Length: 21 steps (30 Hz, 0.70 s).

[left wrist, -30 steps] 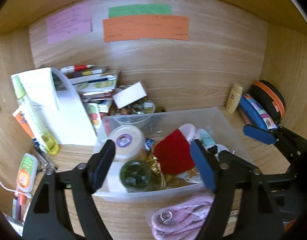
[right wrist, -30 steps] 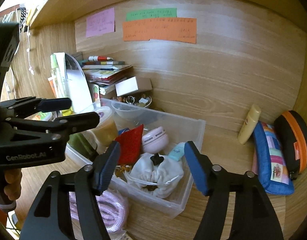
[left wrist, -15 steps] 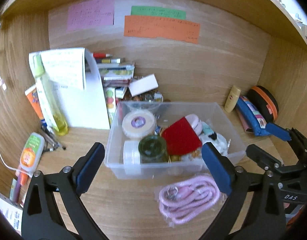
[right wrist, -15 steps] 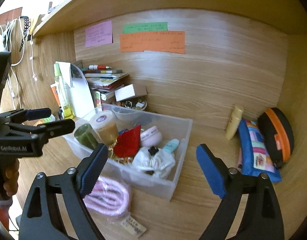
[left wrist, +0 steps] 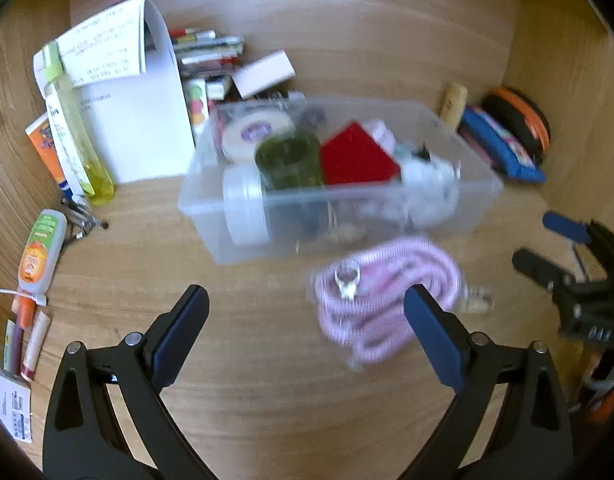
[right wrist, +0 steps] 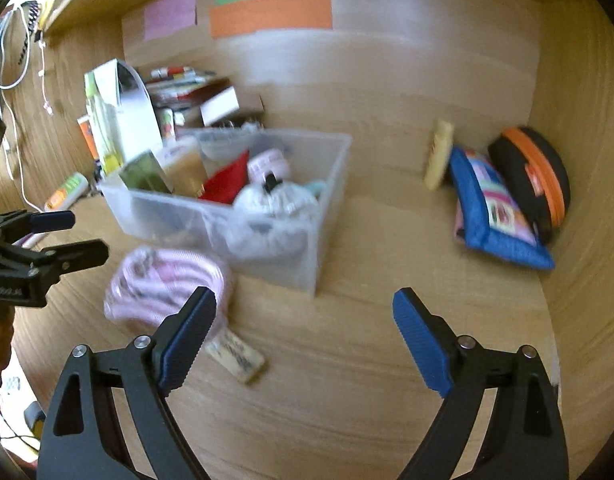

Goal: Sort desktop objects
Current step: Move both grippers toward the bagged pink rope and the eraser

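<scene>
A clear plastic bin [left wrist: 459, 204] [right wrist: 331, 184] stands on the wooden desk, holding a red pouch [left wrist: 357, 160], a green jar [left wrist: 289, 158], a white tub [left wrist: 243, 204] and white cloth [right wrist: 275, 204]. A bagged pink cord [left wrist: 387, 292] [right wrist: 167, 280] lies in front of the bin. My left gripper [left wrist: 307, 320] is open and empty, pulled back from the bin, its right finger over the cord. My right gripper [right wrist: 303, 336] is open and empty, to the right of the cord.
A blue pencil case [right wrist: 495, 216], a black-and-orange case [right wrist: 535, 176] and a cream tube [right wrist: 439, 156] lie at the right wall. A white paper holder [left wrist: 135, 120], a yellow bottle [left wrist: 79, 140], books [left wrist: 211, 48] and a glue bottle [left wrist: 39, 252] are at the left.
Both grippers have pulled back and away from the bin, staying open. The pink cord now lies just ahead of them.
</scene>
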Motion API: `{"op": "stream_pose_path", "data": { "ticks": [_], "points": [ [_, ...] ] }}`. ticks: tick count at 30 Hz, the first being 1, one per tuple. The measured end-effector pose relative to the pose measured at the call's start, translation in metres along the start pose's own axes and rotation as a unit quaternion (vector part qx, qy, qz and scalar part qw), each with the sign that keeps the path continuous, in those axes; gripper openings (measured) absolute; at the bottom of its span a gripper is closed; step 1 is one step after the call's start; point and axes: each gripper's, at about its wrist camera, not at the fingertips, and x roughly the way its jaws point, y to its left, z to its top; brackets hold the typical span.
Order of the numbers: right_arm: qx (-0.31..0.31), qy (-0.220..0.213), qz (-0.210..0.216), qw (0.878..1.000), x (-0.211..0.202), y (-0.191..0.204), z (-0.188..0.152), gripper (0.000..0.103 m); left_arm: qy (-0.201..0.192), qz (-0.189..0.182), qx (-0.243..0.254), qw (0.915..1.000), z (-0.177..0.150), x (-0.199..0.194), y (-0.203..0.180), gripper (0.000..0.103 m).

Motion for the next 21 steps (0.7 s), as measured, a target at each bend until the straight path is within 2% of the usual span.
{"op": "stream_pose_path", "data": {
  "ticks": [6,11,15,21],
  "points": [
    [-0.001,0.023,0.0,1.0,0.003,-0.003,-0.016,0.089,0.033,-0.005,0.029,0.999,-0.023,0.005,-0.005,0.099],
    [-0.02,0.04,0.012,0.999,0.008,0.007,-0.027,0.089,0.056,-0.003,0.034,0.9979,-0.031,0.018,-0.005,0.099],
    [-0.039,0.049,0.039,0.997,0.014,0.015,-0.032,0.088,0.065,-0.017,0.032,0.9972,-0.03,0.028,-0.007,0.099],
    [-0.066,0.077,0.058,0.993,0.027,0.024,-0.033,0.08,0.076,-0.029,0.066,0.9945,-0.026,0.042,-0.022,0.099]
  ]
}}
